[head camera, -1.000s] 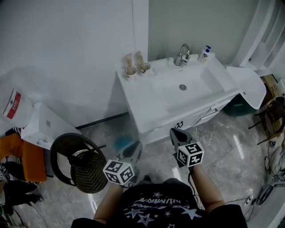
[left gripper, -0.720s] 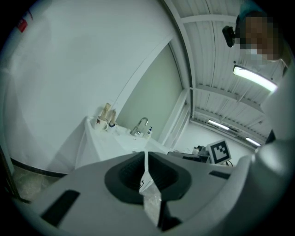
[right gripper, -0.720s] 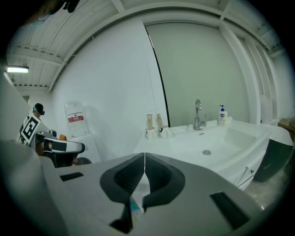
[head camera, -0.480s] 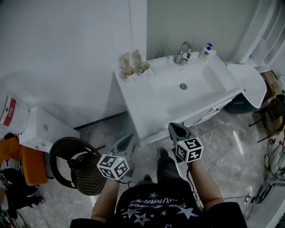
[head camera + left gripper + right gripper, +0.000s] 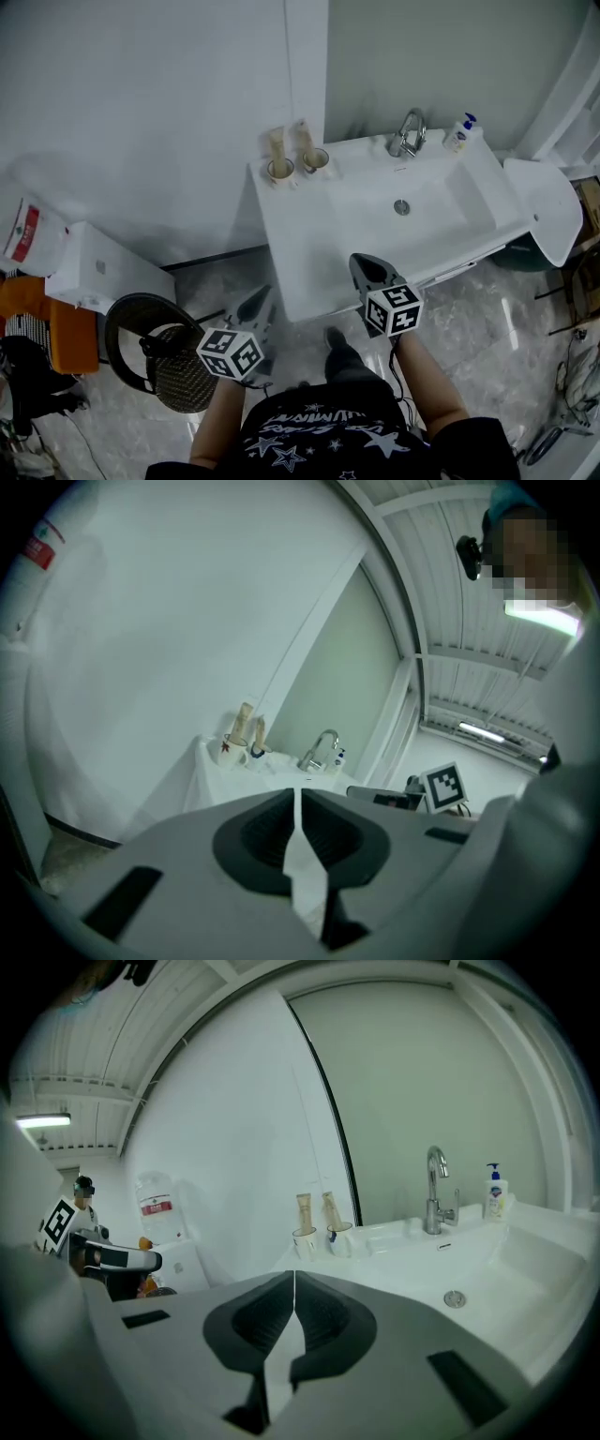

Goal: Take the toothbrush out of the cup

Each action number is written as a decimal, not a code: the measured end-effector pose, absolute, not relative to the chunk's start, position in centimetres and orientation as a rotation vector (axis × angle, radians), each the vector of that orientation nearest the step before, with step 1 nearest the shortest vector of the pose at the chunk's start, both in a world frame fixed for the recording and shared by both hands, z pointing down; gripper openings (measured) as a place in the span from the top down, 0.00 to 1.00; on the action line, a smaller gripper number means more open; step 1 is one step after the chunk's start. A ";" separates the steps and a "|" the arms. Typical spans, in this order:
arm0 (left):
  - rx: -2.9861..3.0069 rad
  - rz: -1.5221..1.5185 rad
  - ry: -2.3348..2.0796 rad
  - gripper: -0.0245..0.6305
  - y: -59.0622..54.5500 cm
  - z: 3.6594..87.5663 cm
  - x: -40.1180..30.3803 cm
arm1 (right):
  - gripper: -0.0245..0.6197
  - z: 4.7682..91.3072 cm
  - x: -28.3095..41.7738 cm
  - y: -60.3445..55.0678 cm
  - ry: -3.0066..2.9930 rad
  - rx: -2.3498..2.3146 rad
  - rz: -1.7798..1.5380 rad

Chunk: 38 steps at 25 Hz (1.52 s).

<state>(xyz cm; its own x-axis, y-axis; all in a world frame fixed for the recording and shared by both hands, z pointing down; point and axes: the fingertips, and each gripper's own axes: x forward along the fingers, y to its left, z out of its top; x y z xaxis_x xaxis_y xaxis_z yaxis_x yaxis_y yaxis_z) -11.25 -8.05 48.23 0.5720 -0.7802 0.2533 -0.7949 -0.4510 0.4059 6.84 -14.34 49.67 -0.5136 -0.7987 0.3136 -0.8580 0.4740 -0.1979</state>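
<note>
Two cups, the left cup (image 5: 280, 171) and the right cup (image 5: 317, 160), stand at the back left corner of the white sink counter (image 5: 291, 244). A tall beige item sticks up from each; I cannot make out a toothbrush at this distance. The cups also show in the left gripper view (image 5: 228, 750) and the right gripper view (image 5: 305, 1241). My left gripper (image 5: 257, 302) hangs over the floor, short of the counter's front left corner, shut and empty (image 5: 298, 794). My right gripper (image 5: 360, 266) is over the counter's front edge, shut and empty (image 5: 294, 1277), well short of the cups.
A faucet (image 5: 409, 132) and a soap bottle (image 5: 459, 133) stand behind the basin drain (image 5: 401, 207). On the floor at the left are a black round wire fan (image 5: 155, 349), a white box (image 5: 108, 272) and a jug with a red label (image 5: 23, 230). A white curved fixture (image 5: 548, 202) adjoins the sink's right end.
Both grippers have moved forward toward the sink; the right one now reaches over the counter's front edge. The person has stepped closer, and the sink sits lower in the head view.
</note>
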 end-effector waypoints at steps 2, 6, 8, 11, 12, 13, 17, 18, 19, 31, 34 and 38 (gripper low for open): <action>2.313 0.035 -1.283 0.91 -9.5 47.9 -10.8 | 0.94 49.5 7.2 -16.3 -2.554 1.415 0.487; 2.283 0.026 -1.329 0.91 -11.6 47.8 -10.1 | 0.94 49.3 7.8 -19.6 -2.579 1.366 0.478; 2.266 0.028 -1.352 0.91 -12.4 47.9 -9.9 | 0.94 49.3 8.0 -21.0 -2.588 1.342 0.474; 2.241 0.024 -1.381 0.91 -13.5 48.0 -9.6 | 0.94 49.2 8.4 -23.0 -2.599 1.313 0.471; 2.234 0.023 -1.391 0.91 -13.8 48.0 -9.4 | 0.94 49.2 8.6 -23.6 -2.604 1.305 0.469; 2.227 0.022 -1.402 0.91 -14.2 48.0 -9.3 | 0.94 49.2 8.7 -24.3 -2.608 1.300 0.466; 2.202 0.007 -1.453 0.91 -15.8 47.7 -9.0 | 0.94 48.7 9.2 -26.9 -2.641 1.276 0.451; 2.197 0.009 -1.469 0.91 -16.2 47.6 -8.9 | 0.94 48.6 9.2 -27.7 -2.650 1.269 0.453; 2.191 0.011 -1.486 0.91 -16.5 47.5 -9.0 | 0.94 48.4 9.2 -28.4 -2.657 1.263 0.456; 2.085 -0.012 -1.640 0.91 -20.7 47.8 -9.8 | 0.94 48.2 8.0 -36.9 -2.683 1.140 0.397; 2.088 -0.001 -1.649 0.91 -21.6 47.8 -9.8 | 0.94 48.3 7.2 -38.8 -2.695 1.123 0.371; 2.078 0.016 -1.674 0.91 -22.8 47.9 -10.4 | 0.94 48.3 6.1 -41.0 -2.700 1.117 0.346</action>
